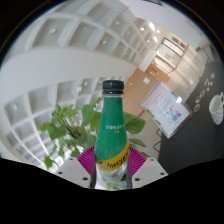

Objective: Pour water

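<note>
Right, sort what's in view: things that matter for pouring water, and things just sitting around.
For the job:
- green bottle with its cap on, upright, clamped between the fingers of the gripper

Just about:
- leafy plant behind the bottle
- white shelving beyond it
- whiteboard off to one side

No cup or glass shows.

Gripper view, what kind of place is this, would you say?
Probably an office or showroom: white cubby shelving, a leafy potted plant and a whiteboard. The gripper holds a green bottle in front.
</note>
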Demonstrator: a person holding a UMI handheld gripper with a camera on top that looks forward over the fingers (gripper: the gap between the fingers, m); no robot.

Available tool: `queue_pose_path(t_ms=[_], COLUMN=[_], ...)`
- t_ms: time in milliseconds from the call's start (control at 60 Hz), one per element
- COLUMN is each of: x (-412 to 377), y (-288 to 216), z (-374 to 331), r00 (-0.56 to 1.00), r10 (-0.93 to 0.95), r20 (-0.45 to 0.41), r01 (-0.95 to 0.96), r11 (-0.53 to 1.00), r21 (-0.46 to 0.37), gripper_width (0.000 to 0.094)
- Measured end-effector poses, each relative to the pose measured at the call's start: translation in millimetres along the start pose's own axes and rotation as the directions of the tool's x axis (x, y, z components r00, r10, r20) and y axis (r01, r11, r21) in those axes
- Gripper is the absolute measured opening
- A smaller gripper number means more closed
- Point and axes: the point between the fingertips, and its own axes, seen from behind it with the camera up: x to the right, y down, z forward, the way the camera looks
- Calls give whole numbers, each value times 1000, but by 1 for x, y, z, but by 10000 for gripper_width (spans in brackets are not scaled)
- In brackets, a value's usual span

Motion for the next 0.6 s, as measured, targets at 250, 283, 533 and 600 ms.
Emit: queue_pose_path(t_ms=[250, 283, 533, 600], x=[58, 75, 187, 201], y=[-117, -128, -155, -155], z=[12, 11, 1, -3], r00=[755, 693, 330, 293], r10=[597, 657, 866, 876], r20=[271, 296, 375, 383], r01=[-632, -699, -942, -955], r11=[773, 713, 326, 290], r21=[55, 55, 77, 67], gripper_width=[411, 412, 409, 411])
